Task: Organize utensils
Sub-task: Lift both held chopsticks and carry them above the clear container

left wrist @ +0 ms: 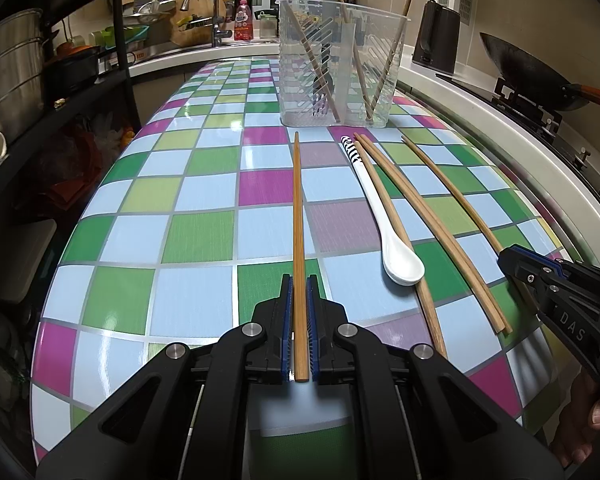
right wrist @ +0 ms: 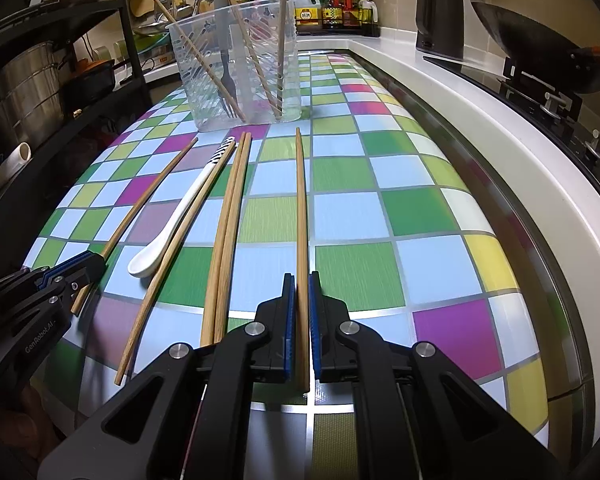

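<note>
Wooden chopsticks clamped in both claws over a chequered kitchen table.

The left gripper (left wrist: 299,280) is closed on one chopstick (left wrist: 298,216), which runs straight ahead toward the clear plastic utensil holder (left wrist: 339,64); the right gripper (right wrist: 302,278) pinches another chopstick (right wrist: 300,216) the same way. Between the two claws lie a white spoon (left wrist: 395,240), a single chopstick touching it (left wrist: 399,236) and a chopstick pair (left wrist: 439,236) on the tablecloth (left wrist: 200,236). Further chopsticks and a fork (right wrist: 227,80) stand in the holder.
</note>
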